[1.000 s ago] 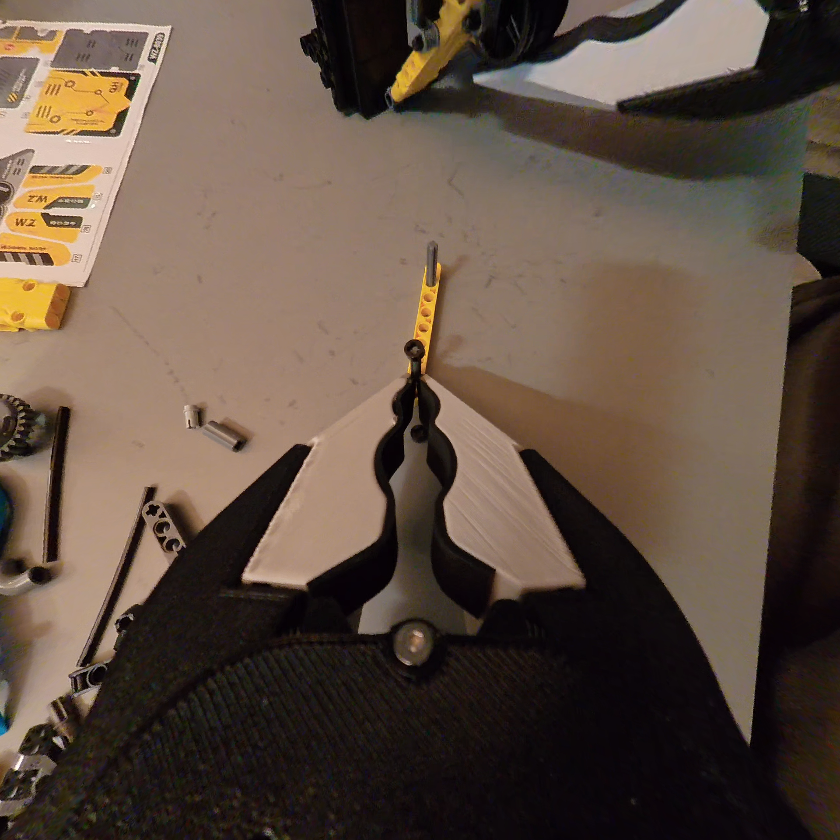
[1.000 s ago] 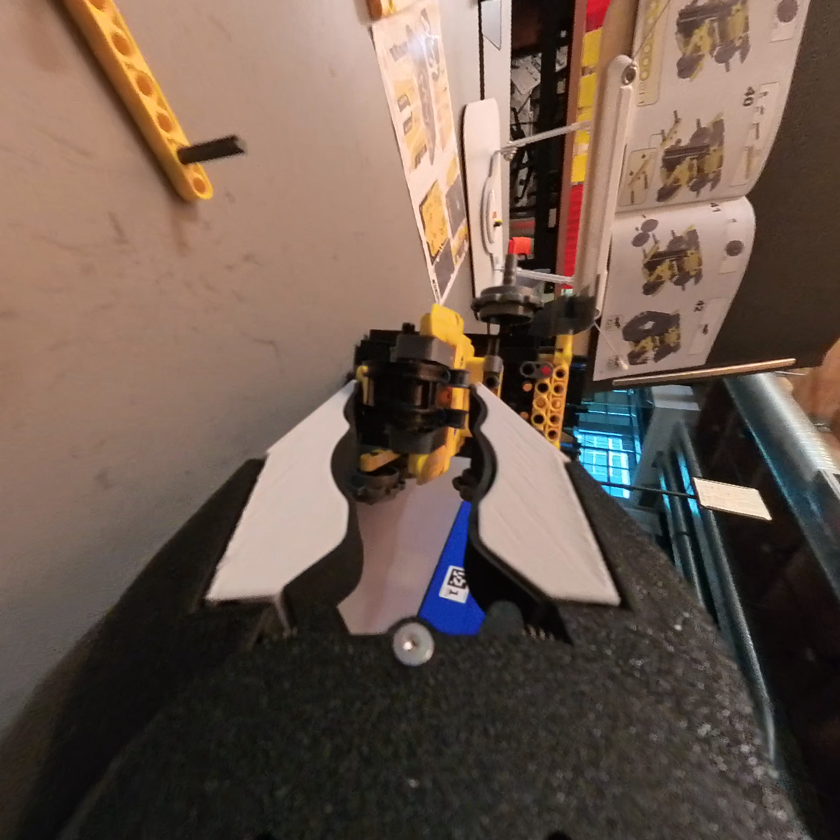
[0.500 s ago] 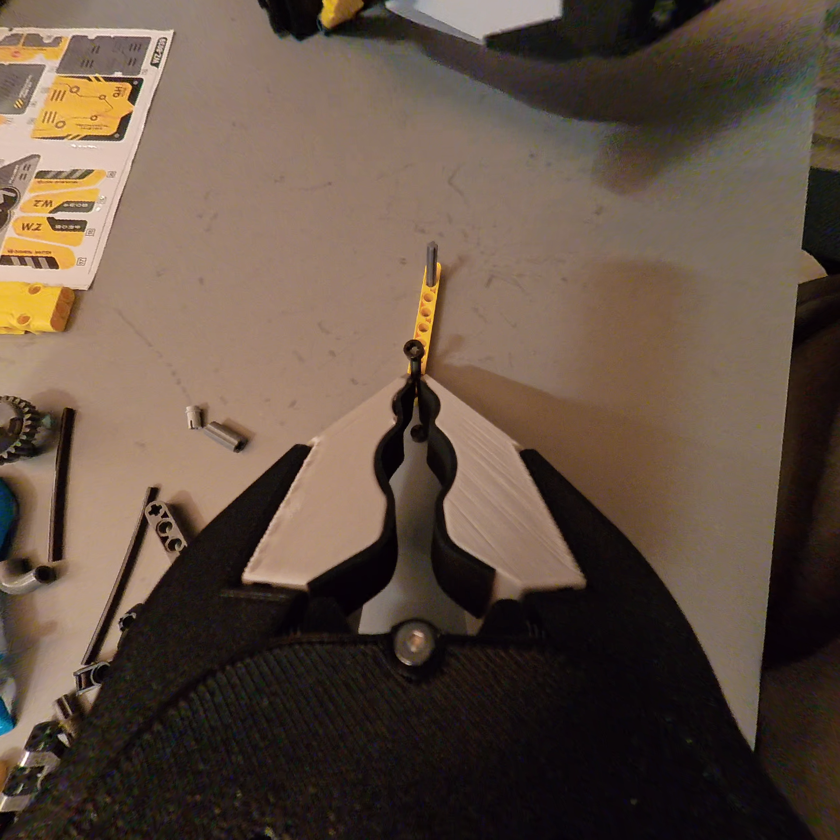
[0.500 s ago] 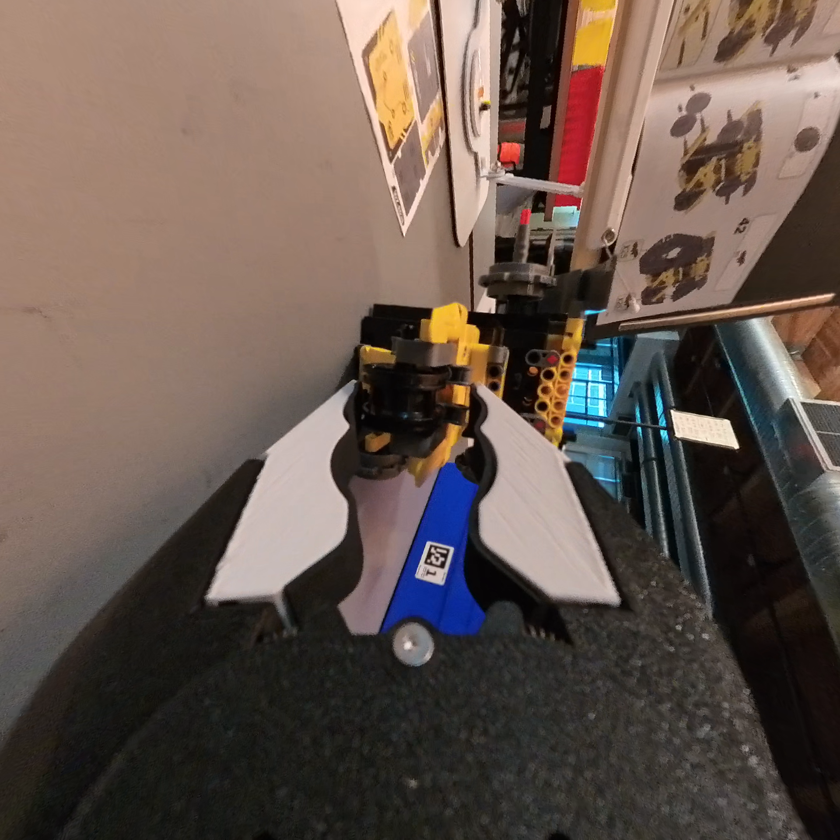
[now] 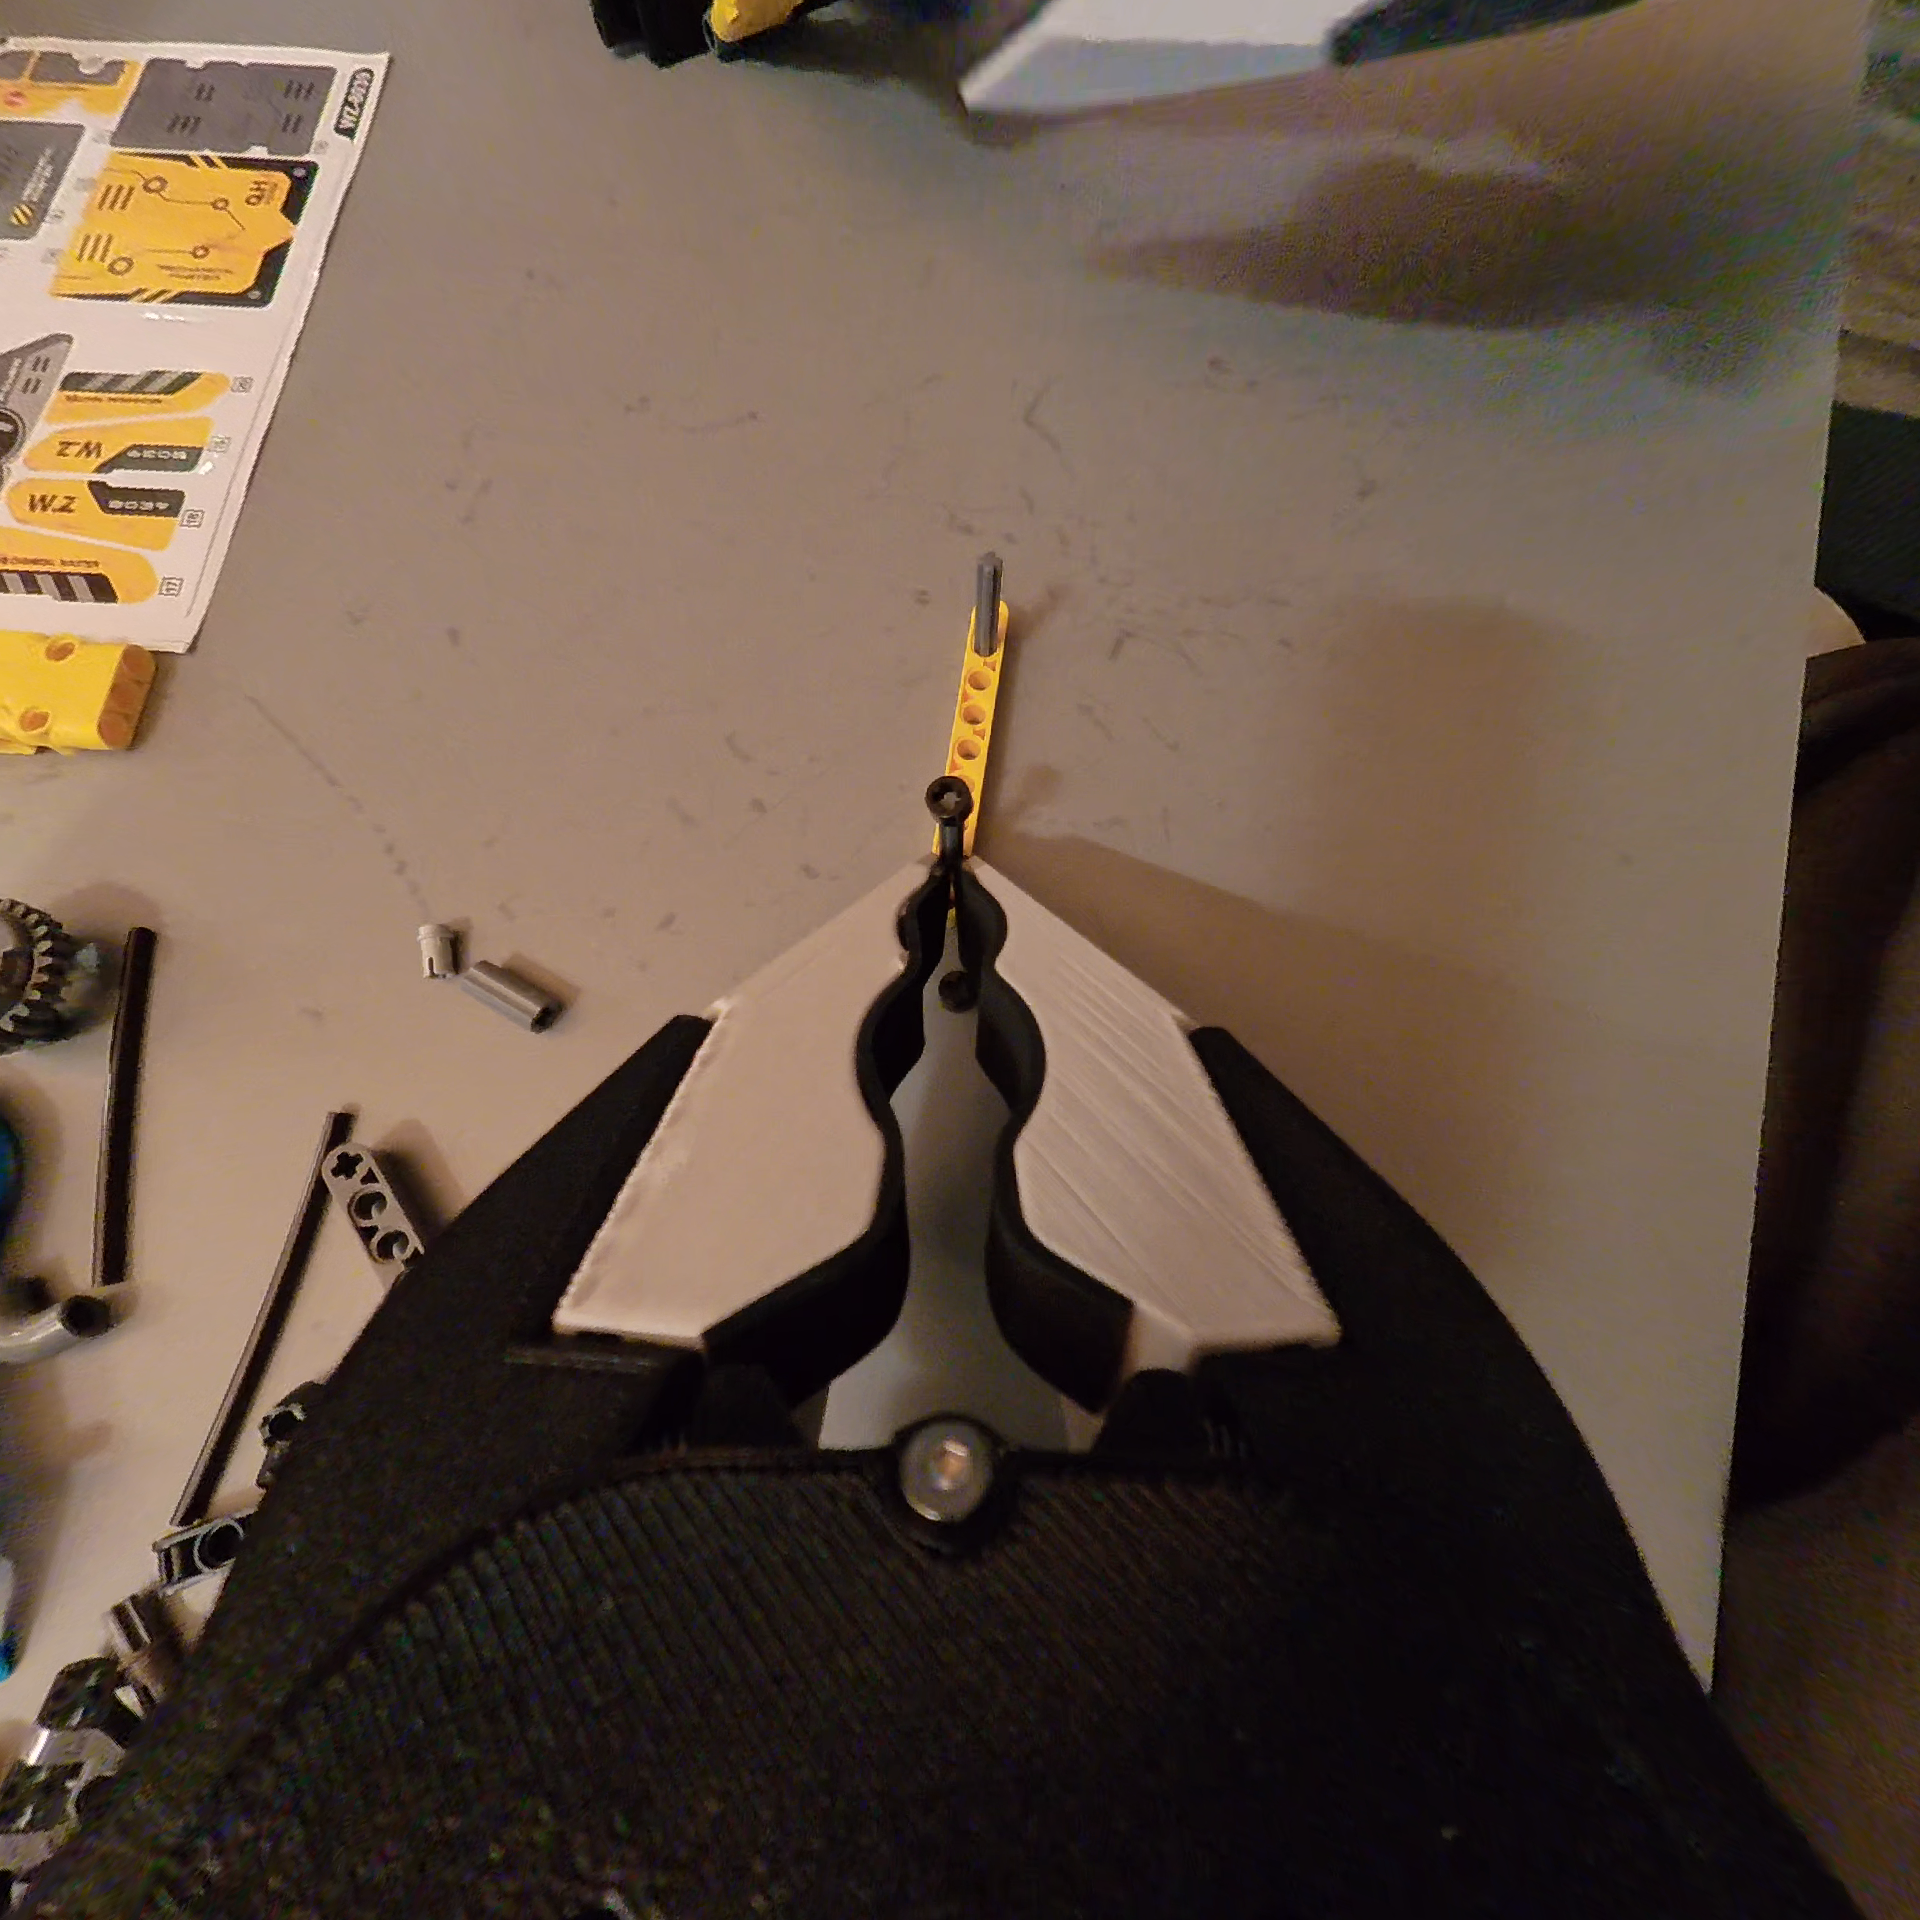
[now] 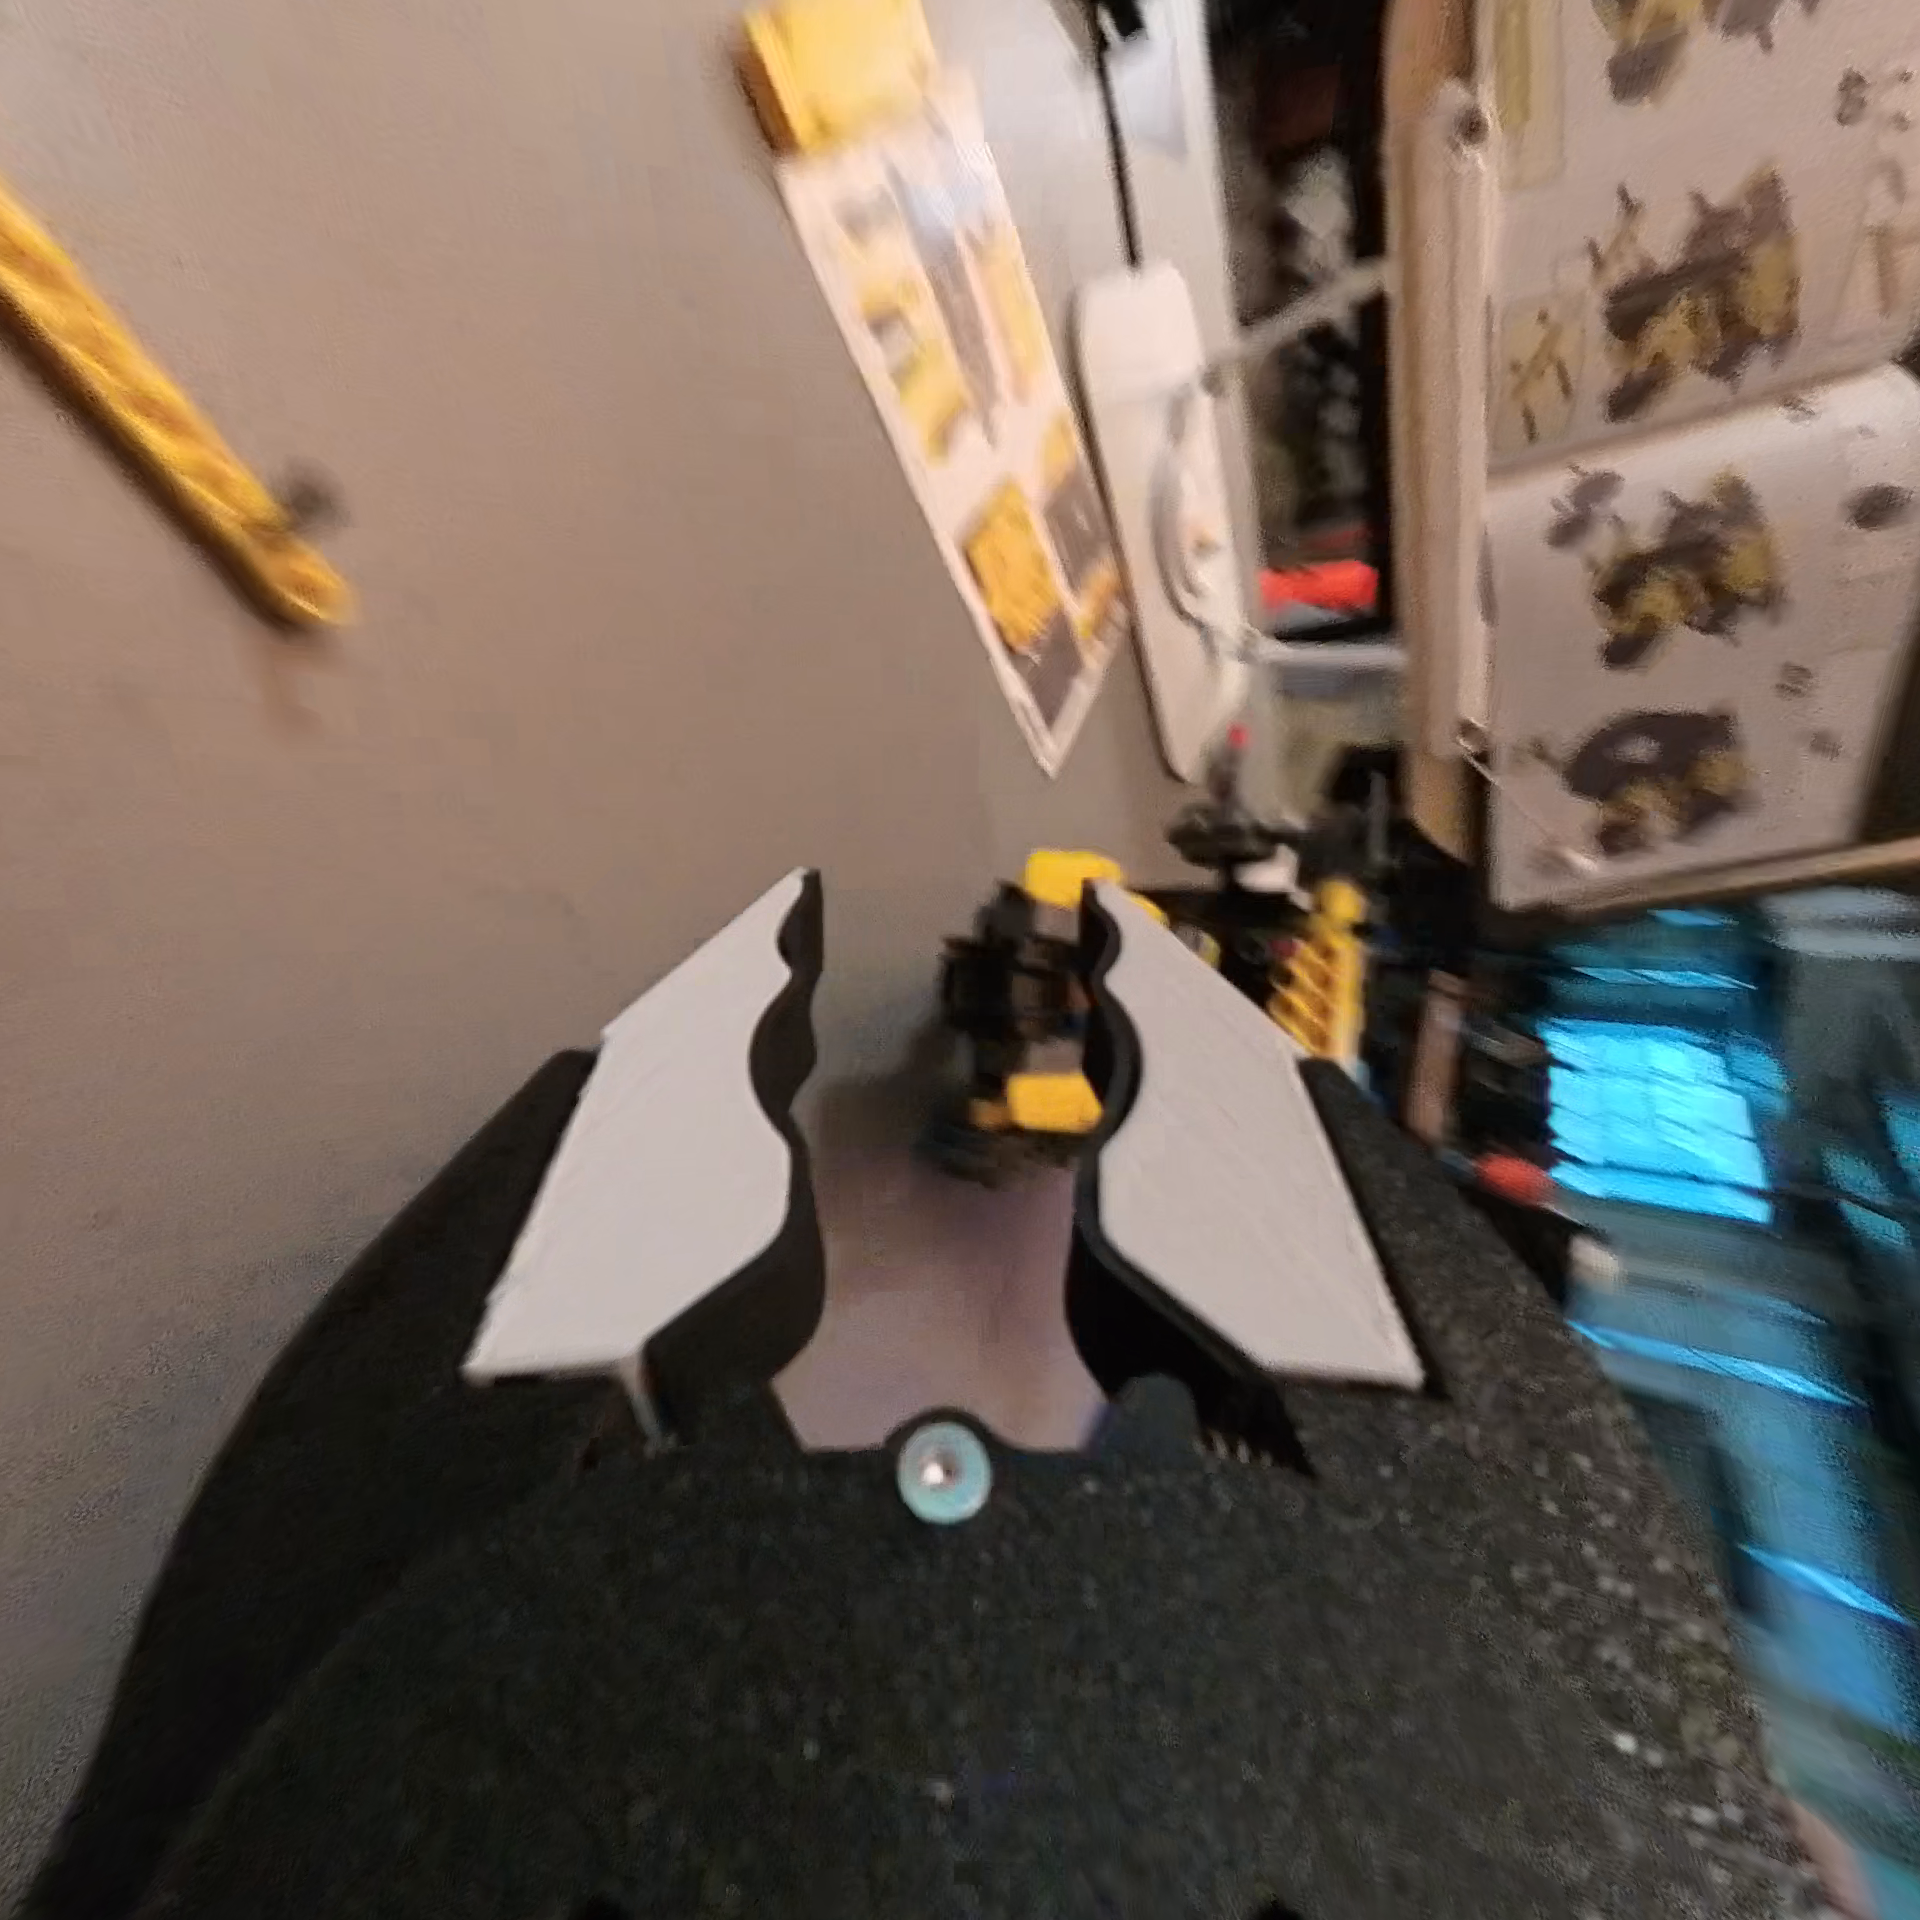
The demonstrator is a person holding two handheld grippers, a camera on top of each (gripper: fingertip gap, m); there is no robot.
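Left claw [image 5: 954, 883] pinches near end of stiff, light yellow beam [image 5: 975, 717] over table [image 5: 1351, 831], while right claw [image 6: 951, 925], spread apart, sits by model [image 6: 1013, 1049], beyond beam's far end.

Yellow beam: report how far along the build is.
Done: the beam carries a grey axle at its far end and a black pin. In hand: the left gripper is shut on the beam; the right gripper is open at the blurred model. Left: beam and model are apart; loose parts lie on the table.
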